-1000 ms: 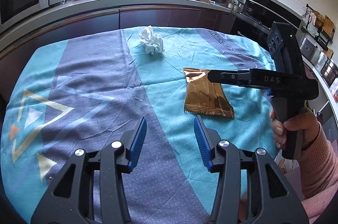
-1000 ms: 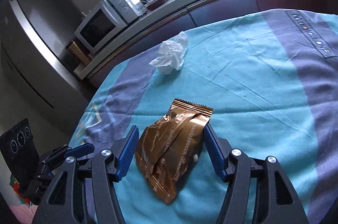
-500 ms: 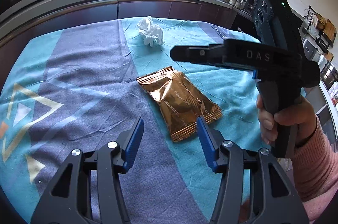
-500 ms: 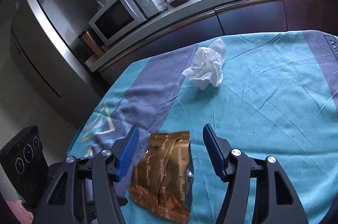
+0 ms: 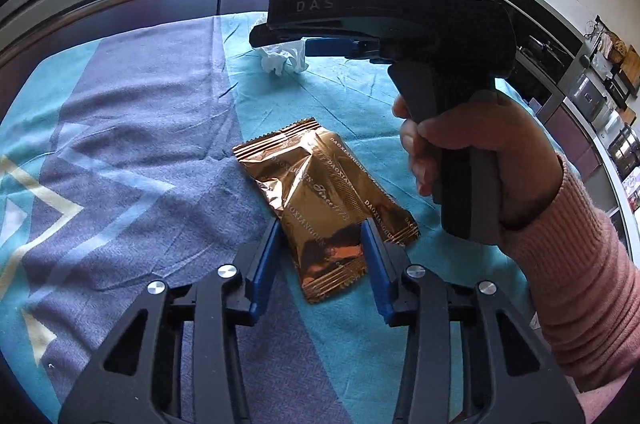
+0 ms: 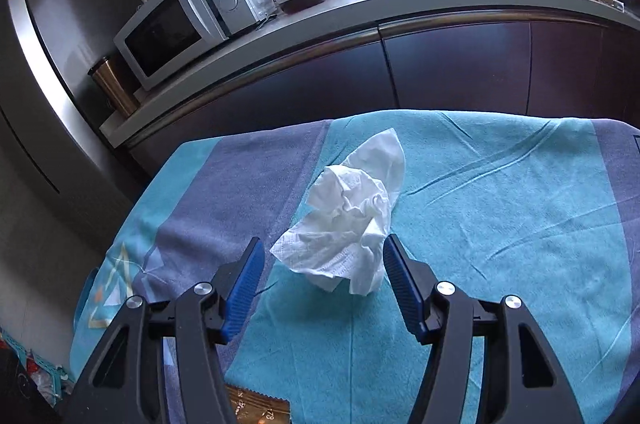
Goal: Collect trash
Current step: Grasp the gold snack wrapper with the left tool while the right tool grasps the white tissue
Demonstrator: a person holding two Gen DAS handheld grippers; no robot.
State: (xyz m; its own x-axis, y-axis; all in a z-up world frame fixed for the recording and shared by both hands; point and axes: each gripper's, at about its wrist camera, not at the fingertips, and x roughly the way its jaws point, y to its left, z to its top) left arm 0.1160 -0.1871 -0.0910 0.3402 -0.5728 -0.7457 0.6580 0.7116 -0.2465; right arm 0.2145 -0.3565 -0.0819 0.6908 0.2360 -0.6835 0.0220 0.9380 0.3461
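**Both tongs set around pieces of trash**

The left tongs (image 5: pixel 320 240) are seen apart, having just been closing, with the near end of the gold wrapper (image 5: pixel 320 199) lying between their blue pads; whether the pads press on it cannot be told. The right tongs (image 6: pixel 324 264) are likewise apart and have just been closing, with the crumpled white tissue (image 6: pixel 352 220) between them. Both pieces rest on the cloth-covered surface (image 6: pixel 500 232).

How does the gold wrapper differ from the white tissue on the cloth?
The gold wrapper is shiny, flat and printed; the white tissue is matte, crumpled and plain. The wrapper sits between the left gripper fingers, the tissue between the right gripper fingers. Both lie ungripped on the cloth.
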